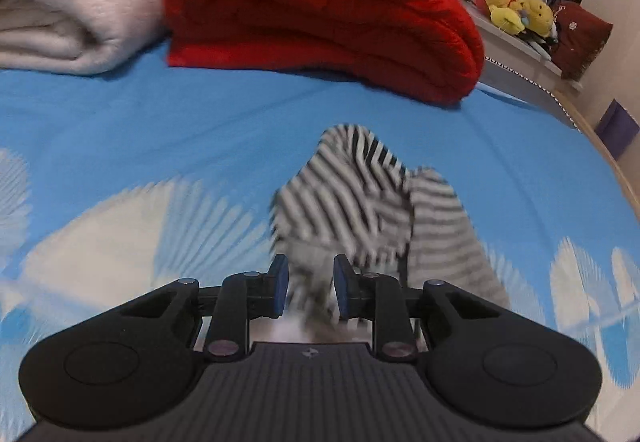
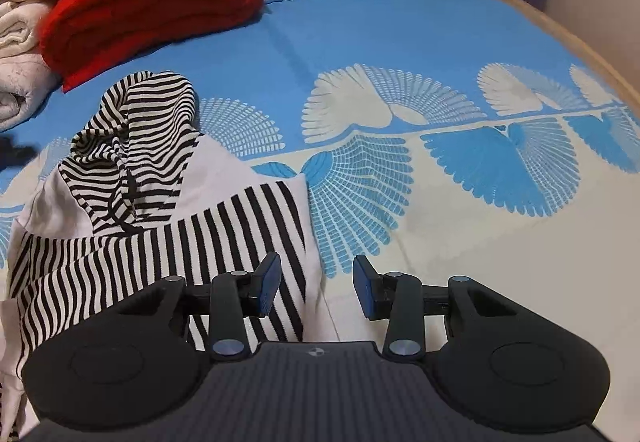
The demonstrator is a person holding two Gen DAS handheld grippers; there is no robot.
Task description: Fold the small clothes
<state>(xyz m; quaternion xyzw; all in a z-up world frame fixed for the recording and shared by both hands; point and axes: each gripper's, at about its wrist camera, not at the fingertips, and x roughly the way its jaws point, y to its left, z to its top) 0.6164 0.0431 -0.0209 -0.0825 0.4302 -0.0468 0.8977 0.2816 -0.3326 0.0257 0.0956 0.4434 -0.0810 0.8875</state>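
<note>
The left tongs [image 1: 307, 288] point down at the bed [image 1: 120, 130], and a bunch of the black-and-white striped garment [image 1: 352, 198] sits between their blue pads [image 1: 280, 284]. The cloth there is blurred, but the jaws are narrow and the fabric rises up and away from them in a lifted fold, so they are clenched on the striped garment. The right tongs [image 2: 316, 290] hang above the near edge of the bed with the jaws apart and released; nothing is between the pads. The left pad of that pair sits over the garment's near right corner, and the right pad is over bare bedspread.

In the right wrist view the striped garment [image 2: 160, 202] lies in the near left part of the bed. Its lower part lies flat with the stripes running toward the camera, a plain white panel shows in its middle, and a crumpled striped part is piled on top toward the far side. The bedspread is blue with white and blue fan shapes.

Toward the far left corner of the bed a folded red blanket [image 2: 152, 6] rests, with a cream blanket [image 1: 68, 2] just beside it at the left edge. Past the far edge of the bed a ledge holds yellow plush toys [image 1: 516, 2].
</note>
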